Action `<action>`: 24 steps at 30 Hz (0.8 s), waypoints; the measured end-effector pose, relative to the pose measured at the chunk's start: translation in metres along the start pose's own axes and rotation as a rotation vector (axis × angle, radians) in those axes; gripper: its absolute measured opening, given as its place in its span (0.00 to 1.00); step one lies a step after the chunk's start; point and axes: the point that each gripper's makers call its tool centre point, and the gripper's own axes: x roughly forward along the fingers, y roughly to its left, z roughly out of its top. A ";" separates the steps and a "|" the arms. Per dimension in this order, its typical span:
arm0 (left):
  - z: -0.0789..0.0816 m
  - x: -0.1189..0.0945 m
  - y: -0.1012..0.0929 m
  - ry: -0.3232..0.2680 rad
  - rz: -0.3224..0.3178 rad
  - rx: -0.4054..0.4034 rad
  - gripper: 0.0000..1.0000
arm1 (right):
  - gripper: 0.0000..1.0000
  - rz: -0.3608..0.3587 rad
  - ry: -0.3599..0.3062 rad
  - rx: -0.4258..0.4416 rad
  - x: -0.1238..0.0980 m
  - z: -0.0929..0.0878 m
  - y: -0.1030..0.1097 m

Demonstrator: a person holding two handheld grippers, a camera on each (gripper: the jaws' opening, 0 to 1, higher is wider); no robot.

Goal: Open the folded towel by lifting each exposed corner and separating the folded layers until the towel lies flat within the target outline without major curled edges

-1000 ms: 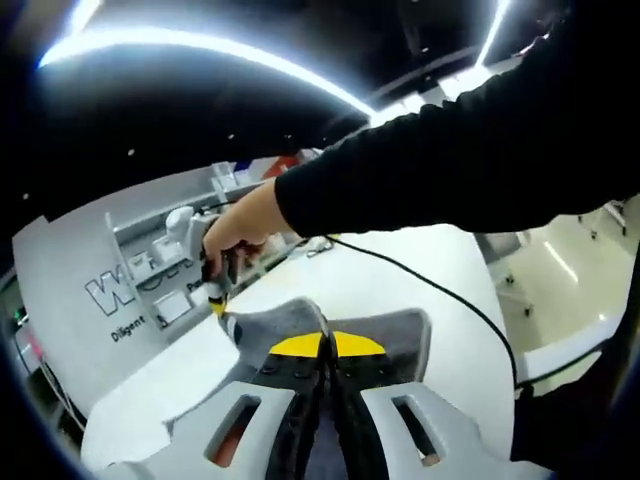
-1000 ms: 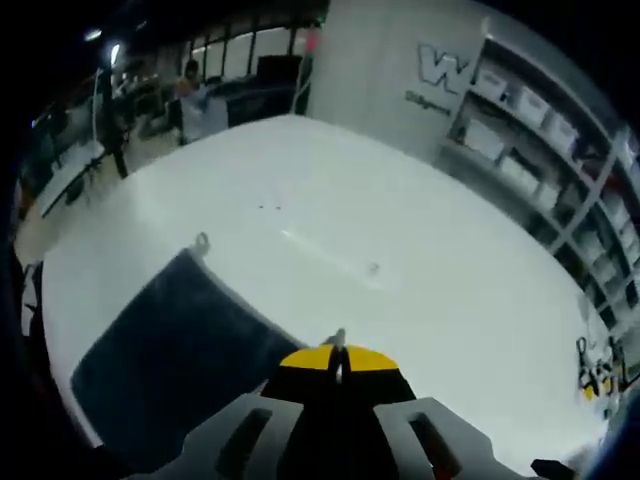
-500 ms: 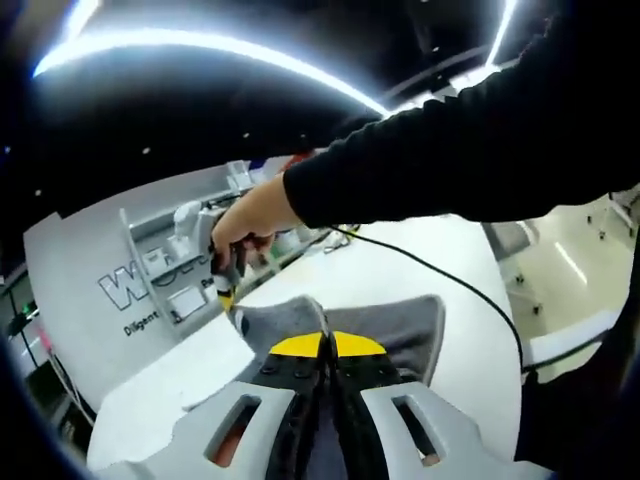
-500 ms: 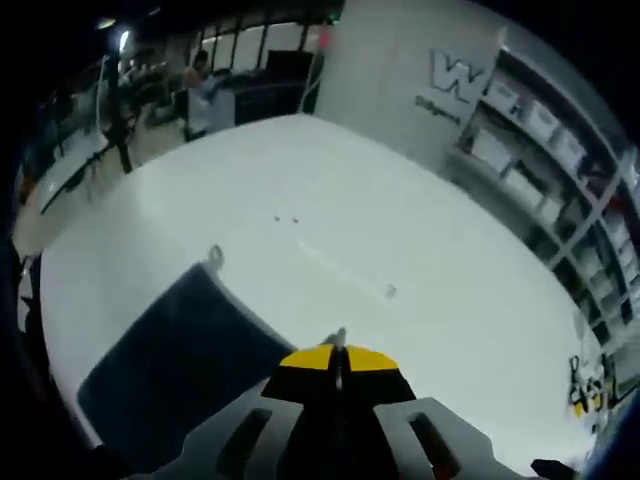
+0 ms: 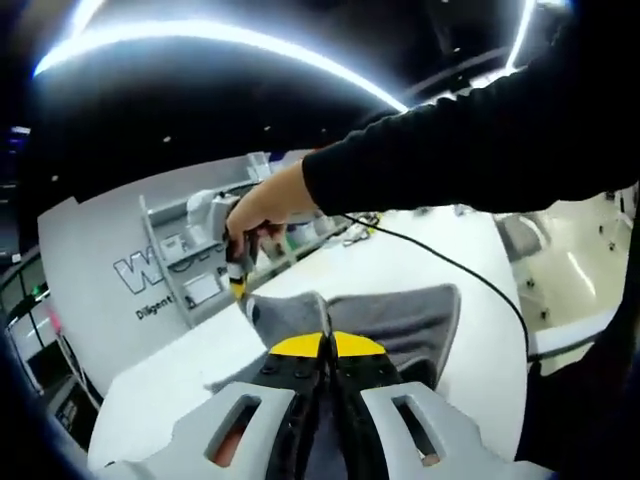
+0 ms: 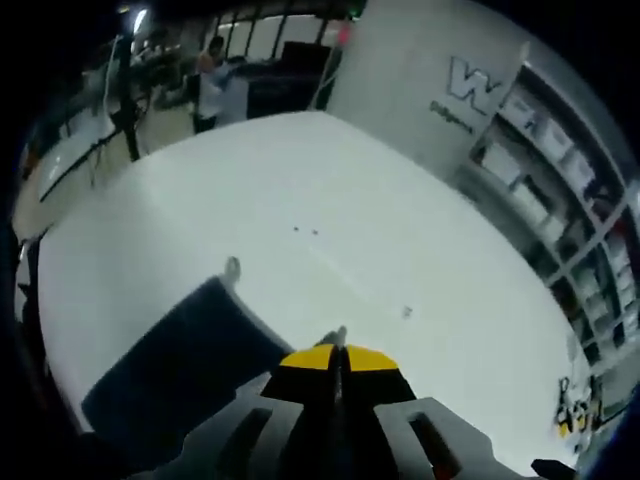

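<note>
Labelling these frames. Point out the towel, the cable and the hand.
towel (image 5: 400,320), left gripper view, flat grey part
cable (image 5: 450,268), left gripper view, mid-length over table
hand (image 5: 265,208), left gripper view, back of hand

- Lab or demonstration hall, open-plan.
- Large white table.
- Grey partition wall bearing a printed logo.
- Open shelving stocked with bins.
- Long ceiling strip lights.

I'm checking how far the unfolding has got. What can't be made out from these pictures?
- Left gripper view: the left gripper covers the near part of the grey towel.
- Right gripper view: the right gripper hides the towel's edge, and the towel runs into the dark rim.
- Target outline: not discernible on the white table.
</note>
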 end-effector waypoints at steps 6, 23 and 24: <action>-0.003 -0.004 0.005 -0.005 0.020 -0.017 0.00 | 0.00 -0.005 0.017 -0.019 0.005 0.009 0.010; -0.004 -0.003 0.013 0.014 0.105 -0.060 0.00 | 0.00 0.007 0.033 -0.112 0.020 0.040 0.053; -0.003 -0.003 0.013 0.014 0.105 -0.060 0.00 | 0.00 0.010 0.034 -0.115 0.021 0.040 0.055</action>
